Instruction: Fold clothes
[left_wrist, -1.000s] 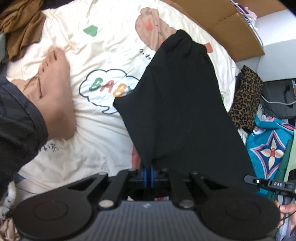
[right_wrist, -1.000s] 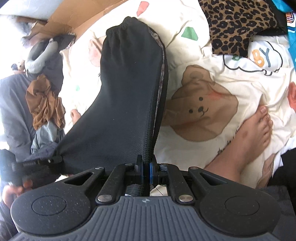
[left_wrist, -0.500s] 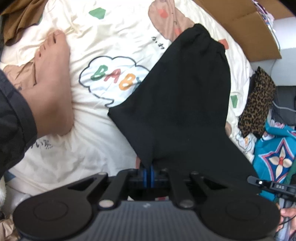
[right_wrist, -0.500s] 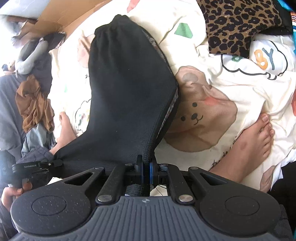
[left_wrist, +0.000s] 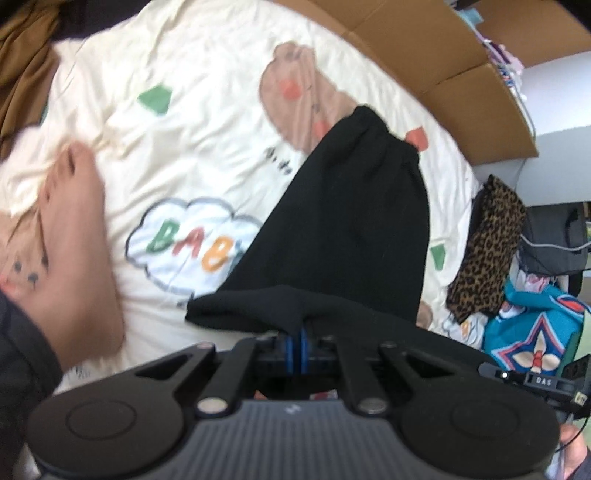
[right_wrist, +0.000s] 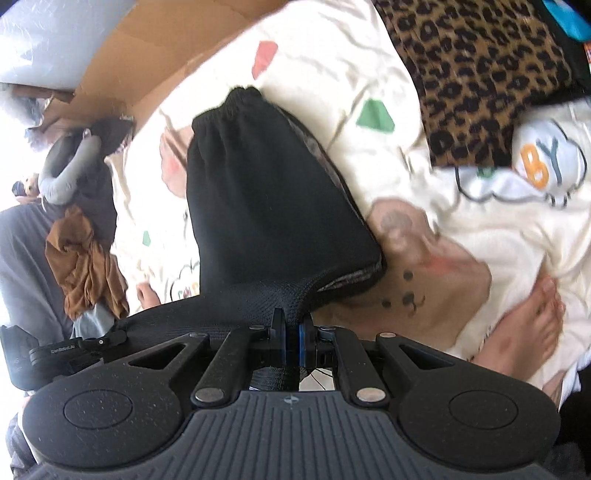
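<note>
A cream bedsheet (left_wrist: 207, 122) printed with bears, green shapes and a "BABY" cloud is spread across nearly the whole of both views, and everything else is carried on it. Along its far edge a flattened cardboard box (left_wrist: 439, 55) is seen; in the right wrist view the same cardboard (right_wrist: 122, 74) runs along the sheet's far-left edge.

The black garment (left_wrist: 354, 229) is laid on the middle of the sheet, its gathered elastic end pointing toward the cardboard edge and its near end lifted off the sheet. In the right wrist view the garment (right_wrist: 266, 206) is doubled over itself, a patterned grey lining showing along its right-hand fold.

A leopard-print cloth (right_wrist: 476, 74) is draped at the sheet's right edge — partly over the cloud print — and a crumpled brown cloth (right_wrist: 85, 262) is heaped at the left edge. A turquoise patterned fabric (left_wrist: 532, 328) is seen beyond the leopard print.

A bare foot (left_wrist: 74, 258) is planted on the sheet left of the garment, another foot (right_wrist: 524, 325) to its right.

The left gripper (left_wrist: 298, 345) is clamped on the garment's near edge, blue pads pressed together on the fabric. The right gripper (right_wrist: 291, 339) is likewise pinched onto a bunch of the black cloth — some of it hangs through behind the pads.
</note>
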